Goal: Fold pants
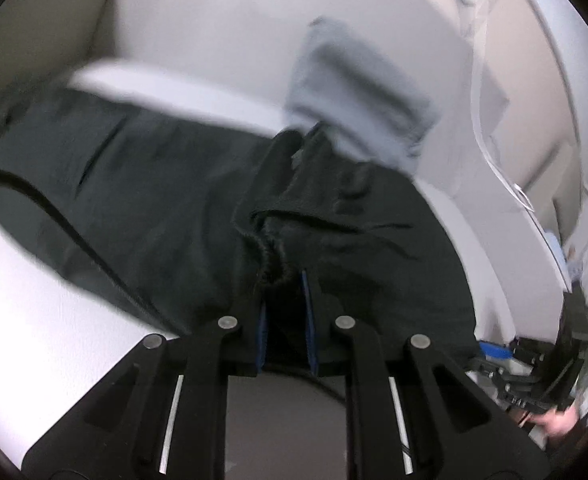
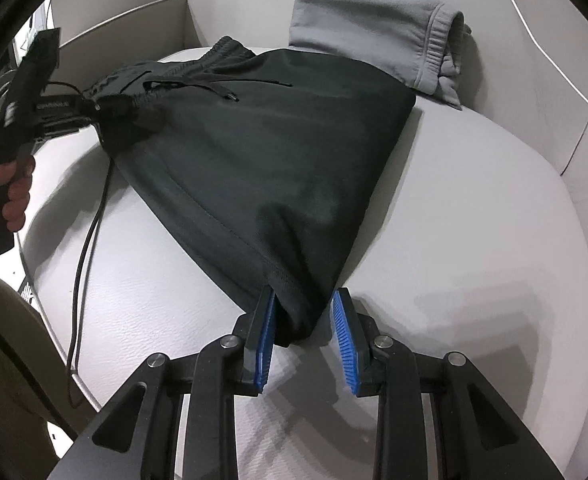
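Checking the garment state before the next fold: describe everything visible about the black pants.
The black pants are dark, smooth, thin-looking fabric, lying folded on the pale cushion. The gathered elastic waistband with a drawstring sits at the far left, bunched in the left gripper. The near end hangs between the fingers of the right gripper, whose jaws stand apart. A stitched seam runs along the left edge. The far right corner touches the grey sweatpants.

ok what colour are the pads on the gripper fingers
Blue pads on black fingers, clearest in the right wrist view.
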A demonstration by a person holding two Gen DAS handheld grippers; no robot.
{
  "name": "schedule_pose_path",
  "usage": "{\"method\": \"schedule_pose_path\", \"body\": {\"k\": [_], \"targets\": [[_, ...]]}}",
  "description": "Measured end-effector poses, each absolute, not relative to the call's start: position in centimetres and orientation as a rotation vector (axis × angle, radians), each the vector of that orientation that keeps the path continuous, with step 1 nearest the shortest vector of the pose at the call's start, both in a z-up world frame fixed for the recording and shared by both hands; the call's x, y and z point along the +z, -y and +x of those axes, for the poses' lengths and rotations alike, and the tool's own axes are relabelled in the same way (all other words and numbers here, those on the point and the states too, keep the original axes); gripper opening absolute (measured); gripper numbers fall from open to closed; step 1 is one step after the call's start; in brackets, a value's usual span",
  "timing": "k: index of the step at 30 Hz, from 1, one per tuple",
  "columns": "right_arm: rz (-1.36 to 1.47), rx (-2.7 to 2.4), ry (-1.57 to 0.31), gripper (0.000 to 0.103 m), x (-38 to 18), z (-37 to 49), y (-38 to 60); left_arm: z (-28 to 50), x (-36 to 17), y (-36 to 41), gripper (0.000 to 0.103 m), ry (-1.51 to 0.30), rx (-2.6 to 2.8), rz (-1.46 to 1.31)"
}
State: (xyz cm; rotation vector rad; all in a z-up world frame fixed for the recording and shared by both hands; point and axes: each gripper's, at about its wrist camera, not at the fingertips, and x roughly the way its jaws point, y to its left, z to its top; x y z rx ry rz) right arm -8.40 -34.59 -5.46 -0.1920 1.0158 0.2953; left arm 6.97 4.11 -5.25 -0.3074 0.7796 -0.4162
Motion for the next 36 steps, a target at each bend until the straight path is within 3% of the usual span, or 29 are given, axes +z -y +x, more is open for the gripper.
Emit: {"method": "schedule_pose_path", "body": {"k": [5,9,12,13,14,15,16,17,18,20,21,26,32,34,36], "targets": [[-0.162,0.246,-1.034,0.028,-5.8,-8.4,35.7,8.1,-8.4,-4.3,0.016,-0.909,-0.365,-0.341],[-0.161,0.25,-1.036,0.029,-5.9,-8.7,35.6,7.9,-8.7,-5.4,0.02,-0.909,-0.389,-0.404],[-0.106,0.258,-1.041,0.035,-5.7,-8.6,36.2,6.3,-6.4,-6.7,0.024,-0.854,-0.372,-0.419],[-0.083,0.269,-1.051,0.042,-5.4,-8.6,36.5,5.8,-5.2,-7.2,0.025,-0.821,-0.36,-0.423],[-0.05,0.282,-1.055,0.047,-5.0,-8.7,36.8,5.0,-3.6,-8.1,0.042,-0.761,-0.333,-0.441],[-0.007,0.306,-1.054,0.048,-4.4,-8.8,37.2,4.6,-2.3,-8.7,0.073,-0.724,-0.318,-0.459],[0.075,0.361,-1.034,0.05,-3.2,-9.3,37.9,4.1,-0.8,-9.3,0.086,-0.672,-0.308,-0.48],[0.136,0.392,-1.0,0.054,-2.1,-9.6,38.5,3.9,0.7,-9.7,0.09,-0.624,-0.316,-0.488],[0.189,0.404,-0.955,0.059,-0.9,-9.5,39.2,4.0,1.6,-9.7,0.09,-0.603,-0.335,-0.481],[0.262,0.396,-0.871,0.084,1.4,-9.1,40.3,5.2,3.7,-8.9,0.091,-0.58,-0.394,-0.419],[0.285,0.386,-0.837,0.086,2.2,-8.8,40.7,6.2,4.3,-8.3,0.091,-0.59,-0.417,-0.382],[0.359,0.317,-0.794,0.086,3.9,-2.8,43.0,12.7,3.1,-5.0,0.09,-0.699,-0.464,-0.251],[0.361,0.282,-0.873,0.086,1.0,6.3,43.1,19.0,-0.4,-2.4,0.088,-0.816,-0.509,-0.181],[0.34,0.269,-0.906,0.082,-0.8,9.2,43.4,21.2,-2.2,-1.5,0.086,-0.878,-0.533,-0.19],[0.366,0.283,-0.943,0.077,-2.7,11.6,43.7,23.0,-3.8,-0.7,0.073,-0.936,-0.551,-0.2]]}}
